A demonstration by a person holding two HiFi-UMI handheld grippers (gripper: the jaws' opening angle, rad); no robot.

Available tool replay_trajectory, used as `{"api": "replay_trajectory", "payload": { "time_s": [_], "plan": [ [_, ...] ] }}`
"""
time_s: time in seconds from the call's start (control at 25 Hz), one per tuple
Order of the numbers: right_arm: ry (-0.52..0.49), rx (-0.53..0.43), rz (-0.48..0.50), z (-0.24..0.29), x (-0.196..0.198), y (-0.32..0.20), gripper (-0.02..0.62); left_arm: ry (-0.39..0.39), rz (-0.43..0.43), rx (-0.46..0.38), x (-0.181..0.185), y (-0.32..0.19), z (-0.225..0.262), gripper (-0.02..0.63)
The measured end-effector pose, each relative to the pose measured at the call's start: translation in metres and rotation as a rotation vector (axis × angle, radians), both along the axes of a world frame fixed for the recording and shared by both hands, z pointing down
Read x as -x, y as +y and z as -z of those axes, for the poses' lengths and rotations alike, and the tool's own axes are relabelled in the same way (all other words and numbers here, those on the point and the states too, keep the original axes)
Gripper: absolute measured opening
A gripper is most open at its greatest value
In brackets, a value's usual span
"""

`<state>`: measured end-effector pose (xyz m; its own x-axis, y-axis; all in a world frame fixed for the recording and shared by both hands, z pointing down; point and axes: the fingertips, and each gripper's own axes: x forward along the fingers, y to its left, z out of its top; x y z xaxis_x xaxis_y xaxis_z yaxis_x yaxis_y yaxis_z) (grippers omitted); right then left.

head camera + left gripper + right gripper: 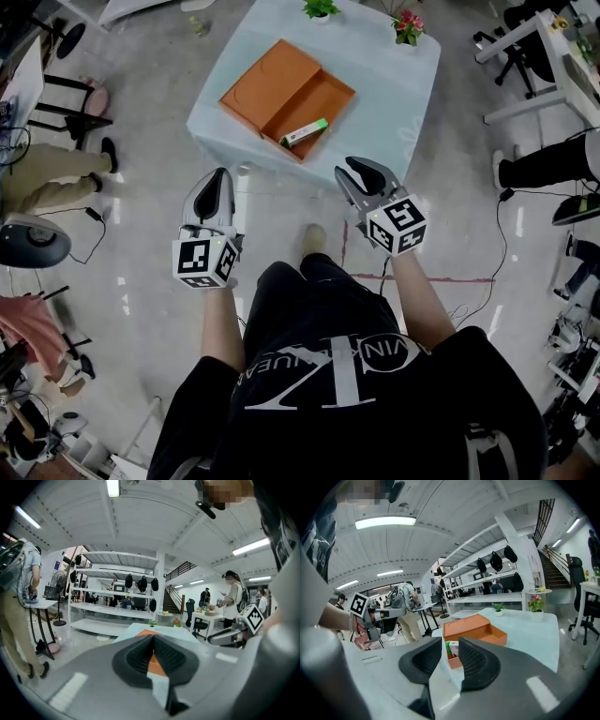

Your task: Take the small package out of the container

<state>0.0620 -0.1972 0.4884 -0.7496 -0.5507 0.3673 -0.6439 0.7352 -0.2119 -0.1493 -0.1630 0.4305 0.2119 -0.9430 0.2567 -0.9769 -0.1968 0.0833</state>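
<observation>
small package (305,132) slants in container (323,97) ahead of nearer right gripper (359,172), half-open, empty | left gripper (219,175) closed, empty

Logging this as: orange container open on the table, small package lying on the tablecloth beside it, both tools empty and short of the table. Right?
Not quite: the head view shows the small package lying inside the open orange container, at its near end, not on the tablecloth. Otherwise right: the left tool and right tool are empty and short of the table.
</observation>
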Motion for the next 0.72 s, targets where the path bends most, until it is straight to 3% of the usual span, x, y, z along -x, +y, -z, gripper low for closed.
{"api": "replay_trajectory", "payload": {
  "time_s": [0.4, 0.72],
  "plan": [
    [0.046, 0.039, 0.061, -0.025, 0.019, -0.020, 0.118, 0.012, -0.018, 0.036, -0.005, -0.022, -0.019, 0.000],
    [0.150, 0.035, 0.119, -0.040, 0.037, -0.049, 0.135, 0.022, -0.045, 0.048, 0.005, -0.063, -0.033, 0.000]
  ]
}}
